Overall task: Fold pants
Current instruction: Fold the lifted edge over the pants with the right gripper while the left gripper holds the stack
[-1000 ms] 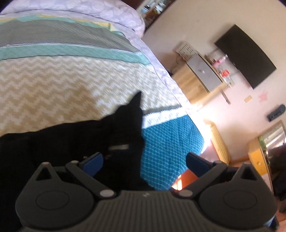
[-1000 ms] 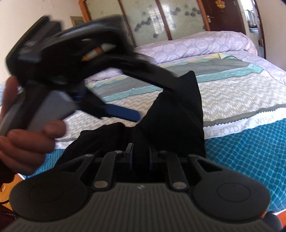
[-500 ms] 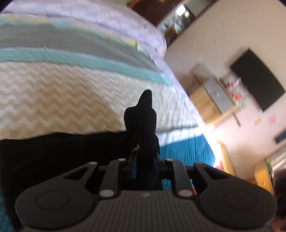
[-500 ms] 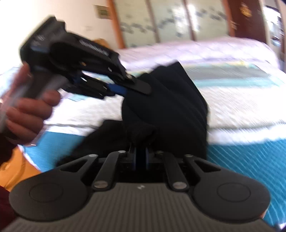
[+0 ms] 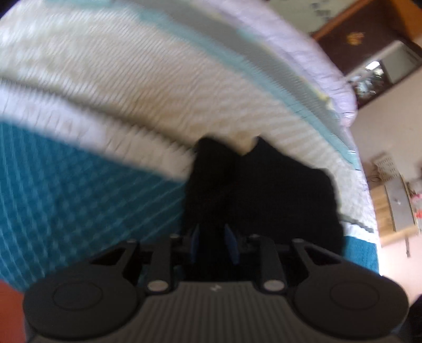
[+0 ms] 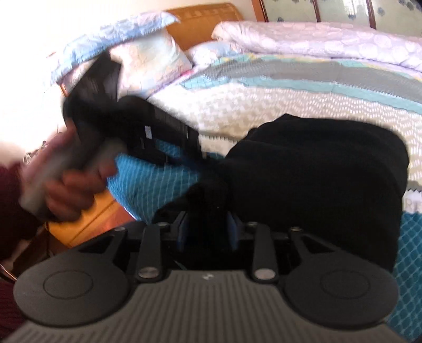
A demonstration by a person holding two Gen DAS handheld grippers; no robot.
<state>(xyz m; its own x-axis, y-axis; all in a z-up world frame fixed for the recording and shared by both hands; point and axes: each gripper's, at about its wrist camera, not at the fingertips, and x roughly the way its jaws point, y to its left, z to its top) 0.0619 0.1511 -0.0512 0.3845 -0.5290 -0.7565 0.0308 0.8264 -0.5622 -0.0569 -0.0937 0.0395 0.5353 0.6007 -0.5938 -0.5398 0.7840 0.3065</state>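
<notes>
The black pants (image 5: 263,198) lie bunched on the patterned quilt (image 5: 105,105), over its teal and white bands. My left gripper (image 5: 212,244) points down at their near edge. Its jaws are opening, blue pads a little apart with black fabric still between them. In the right wrist view the pants (image 6: 316,171) form a thick folded mound. My right gripper (image 6: 207,230) is at their left corner, jaws opening, with a bunch of fabric between the pads. A hand (image 6: 68,190) holds the left gripper (image 6: 195,147) just left of it, its tips at the same corner.
Pillows (image 6: 147,60) and a wooden headboard (image 6: 203,23) stand at the bed's far left. A rolled lilac duvet (image 6: 316,39) runs along the far side. A wooden cabinet (image 5: 395,208) stands beyond the bed's right edge. The bed's edge and orange wood (image 6: 87,219) lie below the hand.
The left gripper went from wide open to shut on a pinch of pants, then swung over toward the teal band. Both sets of pads now stand wider. The raised fabric has come down into a mound.
</notes>
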